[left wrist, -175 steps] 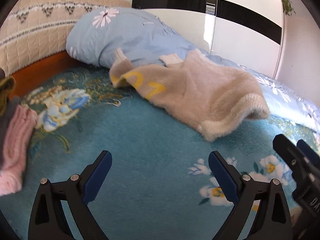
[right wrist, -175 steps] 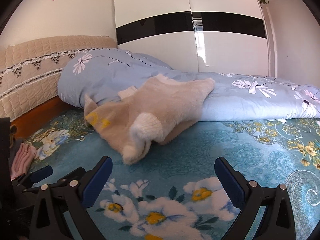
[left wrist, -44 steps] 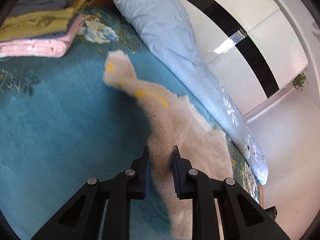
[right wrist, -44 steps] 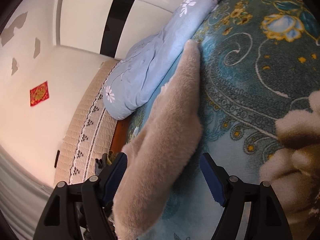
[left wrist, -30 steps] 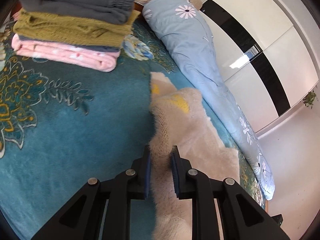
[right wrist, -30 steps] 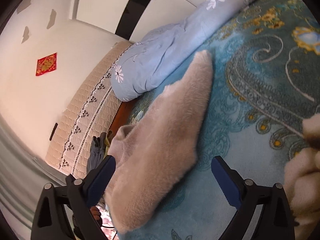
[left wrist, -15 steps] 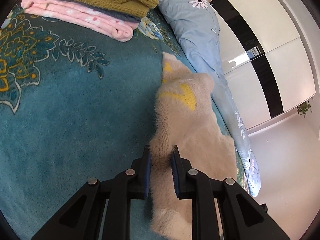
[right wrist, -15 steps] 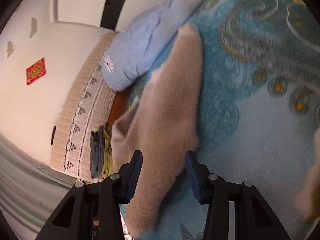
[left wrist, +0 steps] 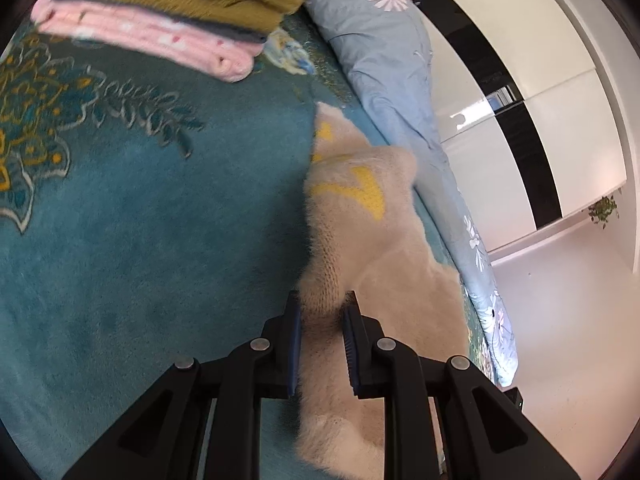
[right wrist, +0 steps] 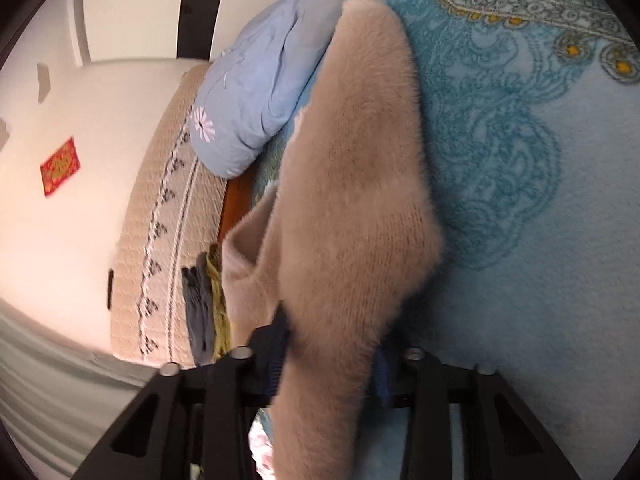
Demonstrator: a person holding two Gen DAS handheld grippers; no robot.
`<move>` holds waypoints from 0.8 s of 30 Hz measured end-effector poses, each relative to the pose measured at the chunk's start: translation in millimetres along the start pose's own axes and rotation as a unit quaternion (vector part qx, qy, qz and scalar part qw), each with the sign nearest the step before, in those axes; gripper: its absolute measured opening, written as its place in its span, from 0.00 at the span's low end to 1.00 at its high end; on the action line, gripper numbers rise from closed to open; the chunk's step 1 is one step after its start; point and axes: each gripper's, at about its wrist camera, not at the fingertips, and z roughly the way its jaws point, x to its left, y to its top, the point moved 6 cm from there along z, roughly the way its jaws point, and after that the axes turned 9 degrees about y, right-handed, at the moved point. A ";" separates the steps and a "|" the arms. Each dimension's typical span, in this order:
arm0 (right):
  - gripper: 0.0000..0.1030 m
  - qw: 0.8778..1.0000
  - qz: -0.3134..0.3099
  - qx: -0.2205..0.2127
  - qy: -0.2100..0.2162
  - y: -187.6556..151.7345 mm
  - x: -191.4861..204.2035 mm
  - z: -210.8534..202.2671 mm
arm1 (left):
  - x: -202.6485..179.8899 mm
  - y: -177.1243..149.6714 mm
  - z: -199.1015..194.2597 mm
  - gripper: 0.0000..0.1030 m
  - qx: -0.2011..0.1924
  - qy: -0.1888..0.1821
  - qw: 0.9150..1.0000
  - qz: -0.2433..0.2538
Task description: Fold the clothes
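Nearest me, my left gripper (left wrist: 322,312) has its fingers pinched narrow on a fuzzy beige sweater (left wrist: 372,240), the knit bunched between the blue pads, and my right gripper (right wrist: 332,344) is likewise clamped on another edge of the same garment, though its pads are mostly buried under the pile, so I judge that grip by the fabric draped over them. The sweater trails away from both grips across the teal floral blanket (left wrist: 140,220), its yellow-marked part lying flat farther out, just beside the rolled light-blue duvet (left wrist: 384,52). I read this as the spreading step: both corners are taken and the garment is being drawn out flat before any fold is made. Next I would want the two grips pulled apart evenly and lowered together, so the body lies smooth with no twist. Beyond that, a stack of folded clothes (left wrist: 168,12) sits near the quilted headboard (right wrist: 160,220), likely where this one goes; the wardrobe (left wrist: 520,80) stands farthest.
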 end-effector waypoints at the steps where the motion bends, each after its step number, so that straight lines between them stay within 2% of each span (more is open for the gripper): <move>1: 0.29 1.000 -0.005 -0.005 0.004 3.4 8.2 -1.9 | -6.4 1.3 -4.5 0.19 -0.004 -0.002 1.000 0.008; 6: 0.25 0.998 -0.043 -0.035 0.034 25.8 64.0 -21.9 | -51.5 21.6 -41.1 0.19 -0.039 -0.032 0.998 0.047; 11: 0.21 0.989 -0.123 -0.066 0.055 45.7 148.2 -63.7 | -110.3 40.7 -104.8 0.18 -0.099 -0.080 0.987 0.097; 13: 0.18 0.982 -0.164 -0.074 0.064 44.7 187.1 -83.6 | -128.6 43.8 -135.4 0.18 -0.125 -0.095 0.981 0.114; 14: 0.11 0.977 -0.184 -0.079 0.070 41.5 206.9 -95.5 | -137.7 45.2 -150.9 0.15 -0.139 -0.102 0.977 0.122; 15: 0.01 0.971 -0.208 -0.084 0.083 35.8 226.9 -110.2 | -143.9 42.7 -173.7 0.06 -0.161 -0.119 0.971 0.131; 16: 0.01 0.964 -0.231 -0.088 0.097 30.1 247.0 -124.9 | -150.0 40.1 -196.5 0.00 -0.182 -0.136 0.964 0.140; 18: 0.01 0.949 -0.295 -0.104 0.043 10.6 278.9 -150.6 | -159.1 34.4 -232.9 0.00 -0.222 -0.123 0.954 0.160; 20: 0.01 0.941 -0.323 -0.096 0.036 -7.3 291.9 -164.9 | -164.1 28.9 -248.4 0.00 -0.244 -0.110 0.947 0.178; 21: 0.01 0.941 -0.325 -0.089 0.033 -15.5 291.2 -166.5 | -165.1 26.0 -245.3 0.00 -0.239 -0.103 0.948 0.185; 24: 0.01 0.950 -0.304 -0.070 0.007 -23.9 264.4 -158.5 | -151.6 17.6 -202.8 0.00 -0.175 -0.094 0.967 0.161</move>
